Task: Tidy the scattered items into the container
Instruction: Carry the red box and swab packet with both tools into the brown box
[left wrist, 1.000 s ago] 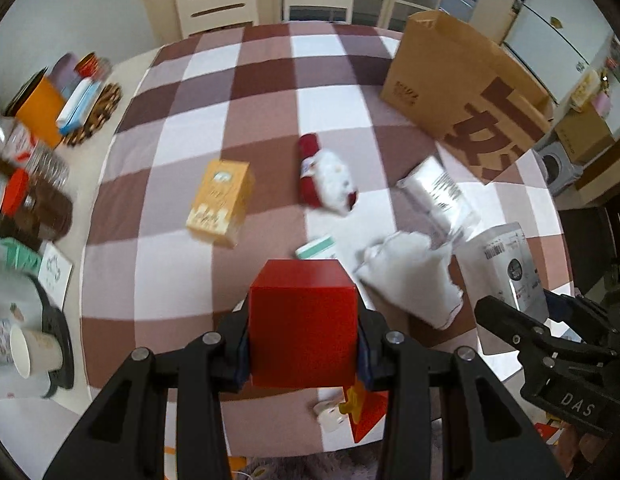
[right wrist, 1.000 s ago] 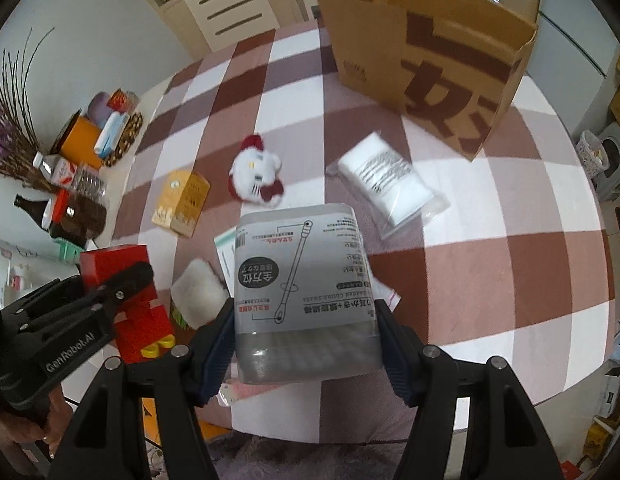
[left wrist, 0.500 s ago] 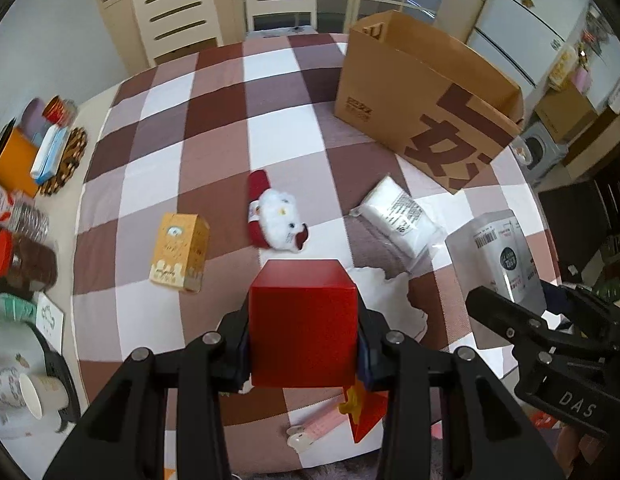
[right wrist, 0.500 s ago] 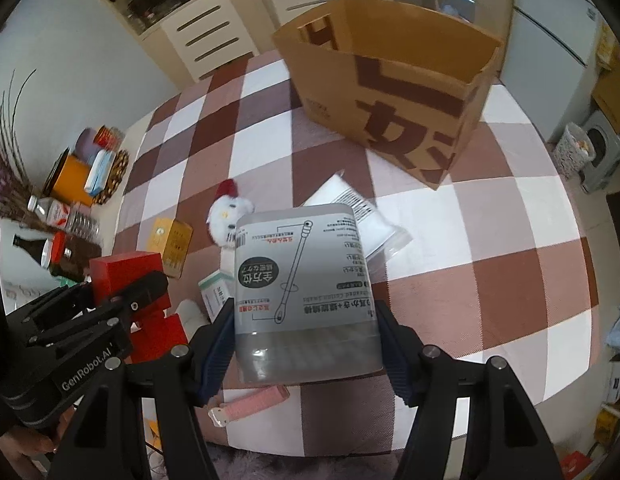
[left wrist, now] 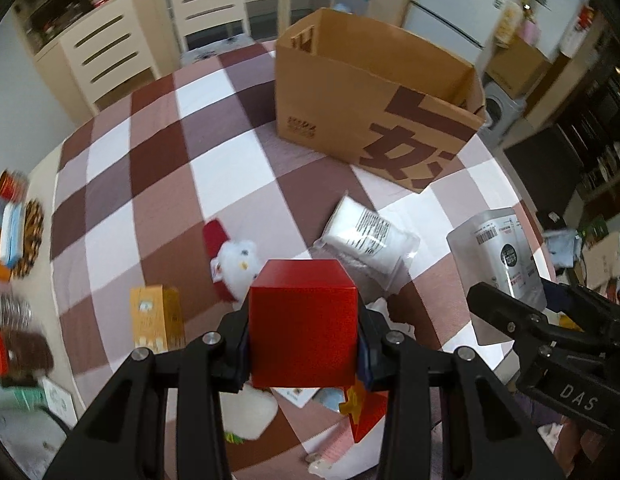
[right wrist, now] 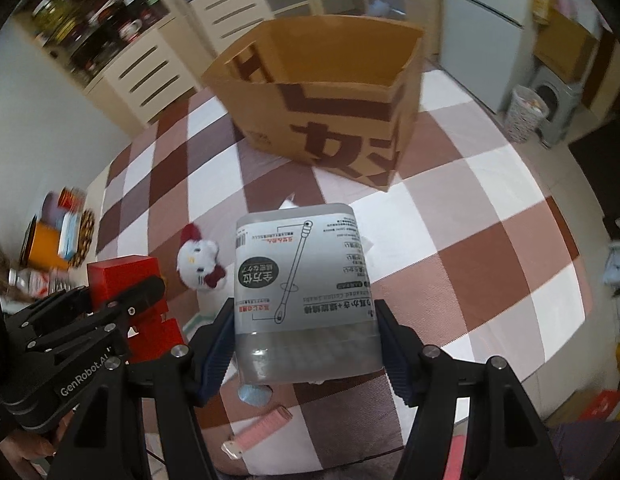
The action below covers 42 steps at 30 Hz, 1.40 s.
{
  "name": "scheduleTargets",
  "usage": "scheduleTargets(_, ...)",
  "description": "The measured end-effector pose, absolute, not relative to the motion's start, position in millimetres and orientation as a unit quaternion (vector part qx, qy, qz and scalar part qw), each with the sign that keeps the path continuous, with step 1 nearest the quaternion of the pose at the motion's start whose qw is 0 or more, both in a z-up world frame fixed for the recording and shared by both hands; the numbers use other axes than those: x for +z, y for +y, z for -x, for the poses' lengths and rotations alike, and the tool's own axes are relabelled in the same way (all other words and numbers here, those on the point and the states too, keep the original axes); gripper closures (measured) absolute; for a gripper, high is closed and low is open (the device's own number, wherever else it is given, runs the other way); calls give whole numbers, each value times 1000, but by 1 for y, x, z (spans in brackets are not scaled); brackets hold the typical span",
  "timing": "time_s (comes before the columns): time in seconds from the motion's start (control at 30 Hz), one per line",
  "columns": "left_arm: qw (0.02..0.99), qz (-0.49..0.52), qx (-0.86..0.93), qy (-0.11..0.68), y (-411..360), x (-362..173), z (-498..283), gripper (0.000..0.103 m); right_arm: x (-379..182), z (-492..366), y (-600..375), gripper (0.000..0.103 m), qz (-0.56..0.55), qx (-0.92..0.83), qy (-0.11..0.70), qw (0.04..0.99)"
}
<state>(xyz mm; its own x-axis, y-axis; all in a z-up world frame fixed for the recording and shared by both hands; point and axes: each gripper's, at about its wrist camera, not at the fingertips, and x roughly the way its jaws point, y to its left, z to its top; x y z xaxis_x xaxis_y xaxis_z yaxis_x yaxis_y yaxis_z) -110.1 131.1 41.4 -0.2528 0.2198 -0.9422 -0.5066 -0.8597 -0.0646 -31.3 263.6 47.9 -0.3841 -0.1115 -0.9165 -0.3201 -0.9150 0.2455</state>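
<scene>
Both grippers are hovering above the table's near edge: left gripper (left wrist: 304,344) is pinching a red box (left wrist: 302,326), right gripper (right wrist: 306,344) is clamping a cotton swab tub (right wrist: 304,300). Brown paper bag (right wrist: 321,120) is standing open near the far edge of the checkered tablecloth (right wrist: 489,248). Only the left view is catching the white pouch (left wrist: 367,236); plush toy (right wrist: 198,258) and pink comb (right wrist: 258,432) are lying loose.

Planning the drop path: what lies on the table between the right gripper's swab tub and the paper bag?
In the right wrist view, only a white plastic packet peeks out behind the tub; beyond it, bare checked cloth runs to the bag.
</scene>
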Motion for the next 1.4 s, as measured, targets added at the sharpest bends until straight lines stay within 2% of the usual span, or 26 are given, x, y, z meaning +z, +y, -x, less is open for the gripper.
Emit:
scheduleTargets(0.23,256,563,774,137,142,40,130,63,50,38,265,37,544,807,210,93)
scheduleTargets(0.9,271,561,769,141,171,36,174,63,51,84,280,37,538,811,211,90)
scheduleTargets(1.4,303,556,767,110,190,63,208,63,76,110,292,37,511,827,219,80)
